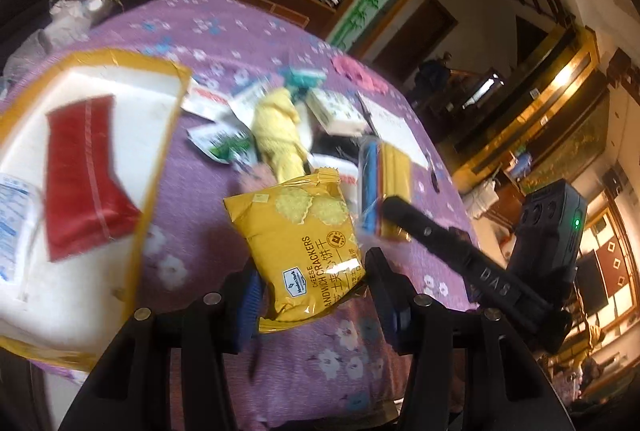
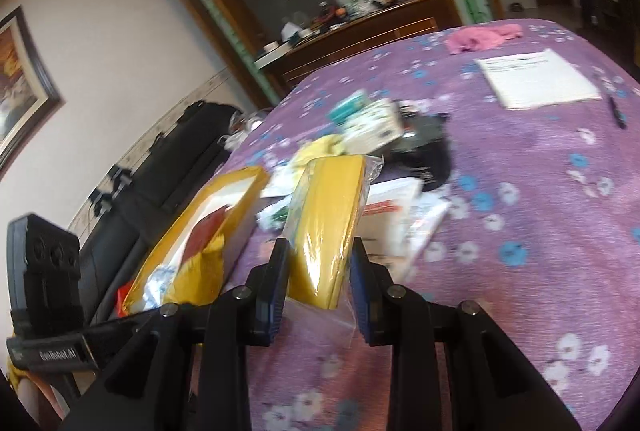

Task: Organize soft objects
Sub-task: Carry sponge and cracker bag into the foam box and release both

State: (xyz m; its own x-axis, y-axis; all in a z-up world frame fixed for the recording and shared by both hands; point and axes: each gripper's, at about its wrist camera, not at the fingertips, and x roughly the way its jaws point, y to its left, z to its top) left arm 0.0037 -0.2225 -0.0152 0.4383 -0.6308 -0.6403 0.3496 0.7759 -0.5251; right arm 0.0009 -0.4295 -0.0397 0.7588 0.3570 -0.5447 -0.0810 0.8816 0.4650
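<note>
My left gripper [image 1: 316, 295] is shut on a yellow cheese sandwich cracker bag [image 1: 304, 243] and holds it above the purple flowered tablecloth [image 1: 200, 231]. My right gripper [image 2: 320, 287] is shut on a clear-wrapped pack of yellow sponges [image 2: 326, 227], which also shows in the left wrist view [image 1: 386, 187] with a blue edge. A yellow-rimmed tray [image 1: 132, 199] at the left holds a red cloth [image 1: 82, 175] and a white packet [image 1: 12, 227]. A yellow cloth [image 1: 278, 135] lies in the pile at the table's middle.
Small sachets [image 1: 224, 143], a white box [image 1: 336, 111], a teal pack [image 1: 306, 79] and a black object [image 2: 434, 151] crowd the middle. A pink cloth [image 2: 480, 37], a paper sheet [image 2: 536, 77] and a pen [image 2: 616, 111] lie farther off. A dark sofa [image 2: 160, 183] stands behind the table.
</note>
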